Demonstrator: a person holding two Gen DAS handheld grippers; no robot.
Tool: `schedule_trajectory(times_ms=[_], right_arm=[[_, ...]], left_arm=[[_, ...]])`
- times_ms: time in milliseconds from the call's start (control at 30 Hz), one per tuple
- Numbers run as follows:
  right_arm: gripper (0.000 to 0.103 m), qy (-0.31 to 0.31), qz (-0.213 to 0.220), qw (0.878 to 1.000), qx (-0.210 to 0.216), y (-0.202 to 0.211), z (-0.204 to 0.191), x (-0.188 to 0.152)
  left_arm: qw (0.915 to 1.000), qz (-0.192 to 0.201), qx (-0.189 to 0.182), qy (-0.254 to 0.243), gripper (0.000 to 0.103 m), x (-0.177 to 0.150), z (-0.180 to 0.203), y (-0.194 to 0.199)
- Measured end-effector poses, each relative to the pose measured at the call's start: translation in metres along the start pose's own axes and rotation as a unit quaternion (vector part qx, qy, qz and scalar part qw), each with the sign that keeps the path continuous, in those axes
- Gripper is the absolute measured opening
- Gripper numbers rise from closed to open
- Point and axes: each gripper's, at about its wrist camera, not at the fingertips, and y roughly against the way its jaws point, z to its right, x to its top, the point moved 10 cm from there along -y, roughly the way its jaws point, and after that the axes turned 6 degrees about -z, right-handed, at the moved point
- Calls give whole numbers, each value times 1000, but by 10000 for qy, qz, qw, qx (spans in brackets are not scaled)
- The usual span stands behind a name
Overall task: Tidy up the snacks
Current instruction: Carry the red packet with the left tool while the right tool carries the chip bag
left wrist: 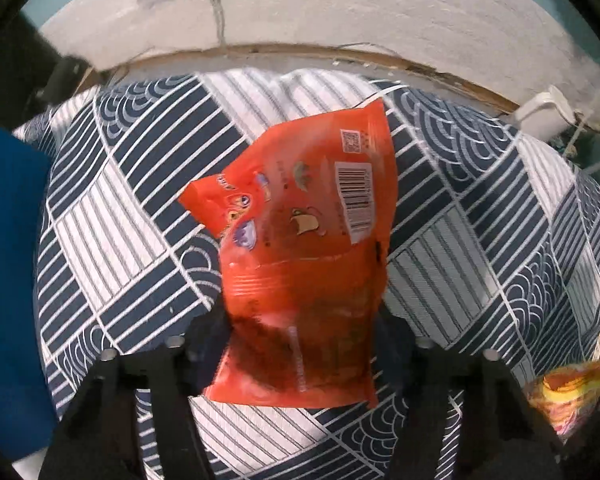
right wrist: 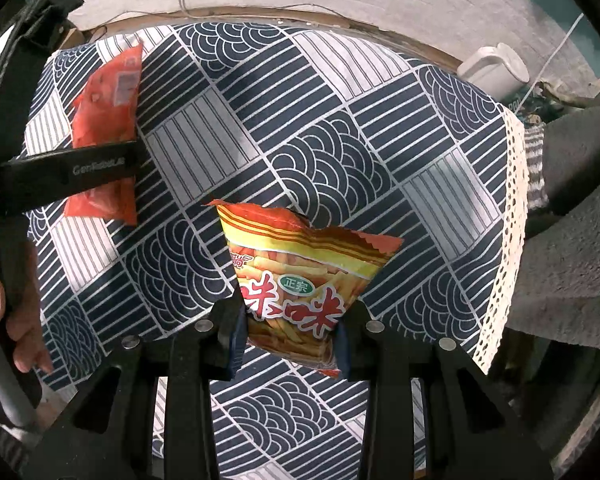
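An orange snack bag point(left wrist: 300, 208), barcode side up, lies along my left gripper point(left wrist: 300, 340). Its lower half fills the gap between the fingers, whose pads touch both its sides. The right wrist view shows the same orange bag point(right wrist: 108, 92) at far left, with one black finger point(right wrist: 92, 168) of the left gripper across it. My right gripper point(right wrist: 290, 330) points down and is shut on a yellow and red chip bag point(right wrist: 300, 276), pinching its lower part. That chip bag point(left wrist: 564, 396) also shows at the lower right of the left wrist view.
A navy and white patterned tablecloth point(right wrist: 320, 140) covers the table, its lace edge point(right wrist: 512, 220) on the right. A white container point(right wrist: 496, 68) stands past the far right corner. Grey fabric point(right wrist: 580, 200) lies right, something blue point(left wrist: 4, 260) left. A person's hand point(right wrist: 20, 320) holds the left gripper.
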Motion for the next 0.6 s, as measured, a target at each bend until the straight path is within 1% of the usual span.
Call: schedule_trajectory(times_ms=[33, 167, 233, 267, 300, 433, 500, 600], right_arm=[[34, -5, 3, 10000, 4, 0, 0, 0], [34, -9, 72, 10000, 27, 3, -1, 2], [34, -15, 115, 9999, 68, 5, -3, 2], [34, -26, 136, 9999, 101, 7, -4, 1], [34, -32, 163, 9998, 121, 9, -4, 0], [34, -62, 350, 9991, 210, 22, -10, 3], [34, -84, 450, 9985, 283, 31, -15, 4], [34, -33, 591, 9979, 278, 45, -25, 5]], left_arm=[[10000, 28, -29, -36, 59, 0, 0, 1], [9996, 117, -110, -234, 56, -3, 2, 5], [9993, 129, -174, -289, 52, -2, -2, 9], [9991, 119, -246, -321, 52, -3, -3, 11], [9989, 84, -328, -339, 52, -6, -13, 16], [9981, 63, -459, -406, 51, -10, -28, 31], [9977, 117, -459, -478, 51, -12, -34, 43], [9970, 188, -484, -565, 51, -14, -45, 62]])
